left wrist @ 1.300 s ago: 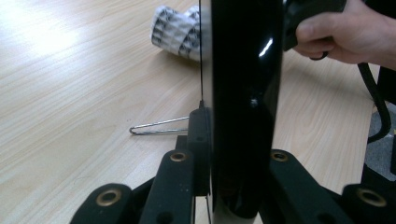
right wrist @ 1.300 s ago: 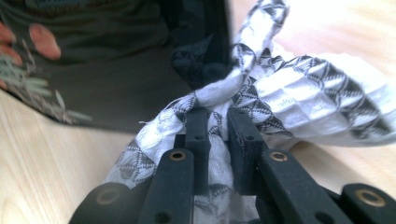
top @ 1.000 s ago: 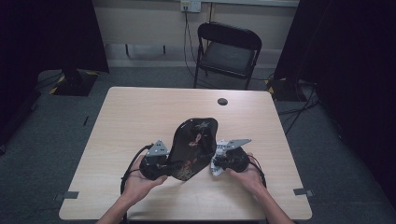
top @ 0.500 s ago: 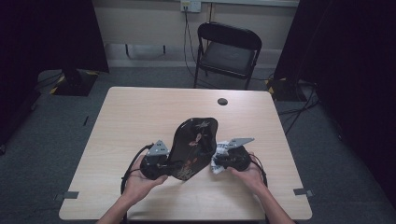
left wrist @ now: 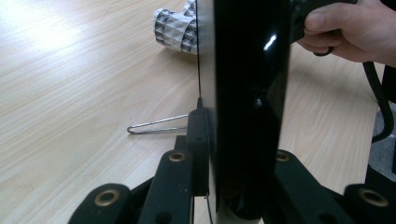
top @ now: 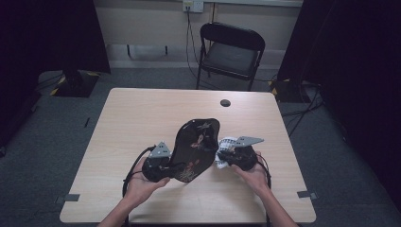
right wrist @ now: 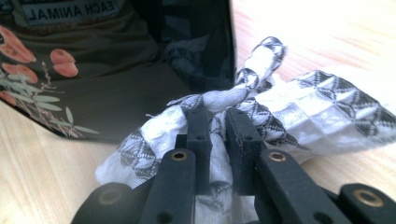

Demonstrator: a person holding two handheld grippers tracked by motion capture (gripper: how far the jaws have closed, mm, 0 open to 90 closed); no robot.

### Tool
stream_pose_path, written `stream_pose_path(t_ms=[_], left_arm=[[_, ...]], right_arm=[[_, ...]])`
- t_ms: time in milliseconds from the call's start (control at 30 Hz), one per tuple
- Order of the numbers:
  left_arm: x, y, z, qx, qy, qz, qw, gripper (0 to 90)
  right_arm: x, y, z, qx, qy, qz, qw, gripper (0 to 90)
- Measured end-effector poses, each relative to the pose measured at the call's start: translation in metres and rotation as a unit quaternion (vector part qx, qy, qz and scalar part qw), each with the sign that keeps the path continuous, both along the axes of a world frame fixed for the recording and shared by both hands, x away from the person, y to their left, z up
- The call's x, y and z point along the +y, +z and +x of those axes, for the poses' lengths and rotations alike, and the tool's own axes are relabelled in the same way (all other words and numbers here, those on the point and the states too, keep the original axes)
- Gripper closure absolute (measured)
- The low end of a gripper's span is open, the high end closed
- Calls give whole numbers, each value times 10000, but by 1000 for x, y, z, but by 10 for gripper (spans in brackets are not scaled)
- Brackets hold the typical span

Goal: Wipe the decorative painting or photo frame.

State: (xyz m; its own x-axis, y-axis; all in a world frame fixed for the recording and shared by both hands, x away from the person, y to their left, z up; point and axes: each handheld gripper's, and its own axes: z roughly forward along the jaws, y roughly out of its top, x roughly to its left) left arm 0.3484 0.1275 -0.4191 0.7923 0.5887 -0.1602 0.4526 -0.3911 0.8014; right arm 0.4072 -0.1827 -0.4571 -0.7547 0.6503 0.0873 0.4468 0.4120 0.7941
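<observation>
Both grippers are clamped on something. On the person's left, the left gripper (top: 158, 166) has its two black jaws closed on the near edge of a glossy black lacquered tray with a wavy outline and painted flowers and leaves (top: 195, 149), and holds it tilted up on edge. In the left gripper view that tray (left wrist: 247, 93) runs as a dark upright slab between the jaws, with a thin bent wire (left wrist: 156, 125) lying on the light wood-grain table (left wrist: 70, 93) just beside the left jaw.

Opposite it, the right gripper (top: 234, 156) has its jaws nearly together on a bunched white cloth with a black geometric weave (right wrist: 289, 112); the fabric is squeezed between them and spills out to both sides. In the high view the cloth (top: 227, 142) sits just to the right of the tray's painted face, touching or almost touching it; which of the two I cannot tell.

The relation that matters: the tray's long axis runs away from the person, leaning from the left gripper at its near end up toward the table's far side, and its decorated face is turned toward the right gripper. The cloth-holding hand is therefore the nearer one to that surface, and I judge a wipe along the tray's length to be the likely step, with the left gripper bracing.
</observation>
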Motion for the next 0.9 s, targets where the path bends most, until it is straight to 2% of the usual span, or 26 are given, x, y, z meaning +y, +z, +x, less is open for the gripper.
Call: stream_pose_path(t_ms=[167, 300, 400, 567, 667, 767, 900], left_arm=[[0, 0, 0, 0, -7, 7, 10000, 795], [0, 0, 0, 0, -15, 6, 10000, 795], [0, 0, 1, 13, 1, -19, 10000, 795], [1, 0, 2, 15, 8, 10, 10000, 795], [2, 0, 3, 25, 1, 13, 10000, 799], [3, 0, 4, 45, 1, -3, 10000, 803], [3, 1, 3, 107, 55, -18, 9999, 802]], right_arm=[[6, -10, 0, 214, 217, -152, 9994, 813], [16, -21, -1, 461, 520, -372, 9969, 818], [18, -21, -1, 460, 542, -420, 9966, 821], [13, -14, 0, 248, 295, -332, 9987, 829], [4, -5, 1, 64, 38, -126, 9999, 831], [-5, 7, 1, -147, -109, 131, 9997, 831], [-9, 19, -3, -289, -137, 305, 9990, 830]])
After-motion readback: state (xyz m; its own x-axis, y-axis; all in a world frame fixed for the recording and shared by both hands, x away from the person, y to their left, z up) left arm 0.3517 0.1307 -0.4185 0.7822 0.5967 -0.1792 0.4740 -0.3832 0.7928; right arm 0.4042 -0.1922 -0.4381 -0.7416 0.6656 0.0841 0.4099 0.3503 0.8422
